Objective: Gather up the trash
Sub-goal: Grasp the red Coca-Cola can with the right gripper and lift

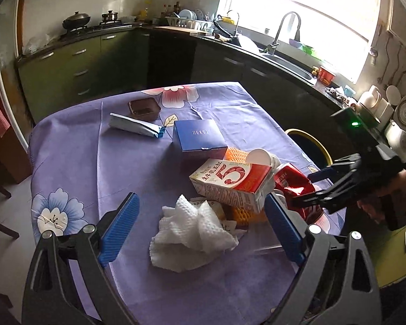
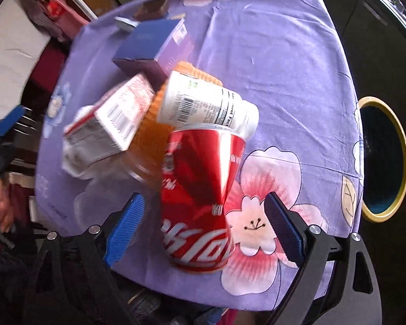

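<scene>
Your right claw (image 2: 203, 227) hangs released astride the crushed red can (image 2: 200, 189), ready to clamp it; your left claw (image 1: 200, 227), also released, straddles the tissue (image 1: 192, 230) beside that can.

Right wrist view smeared by motion; milk carton (image 2: 108, 124) print unreadable left of the jaws. Orange foam net (image 2: 149, 135) mostly hidden under white bottle (image 2: 203, 103) and crushed red can (image 2: 200, 195). Brown tray (image 2: 151, 9), far beyond the jaws, a blur. In the left view, papers (image 1: 224, 224) under the tissue (image 1: 192, 230) between the jaws mostly covered. Bin (image 2: 384, 157) cut by desk (image 2: 284, 54) edge.
</scene>
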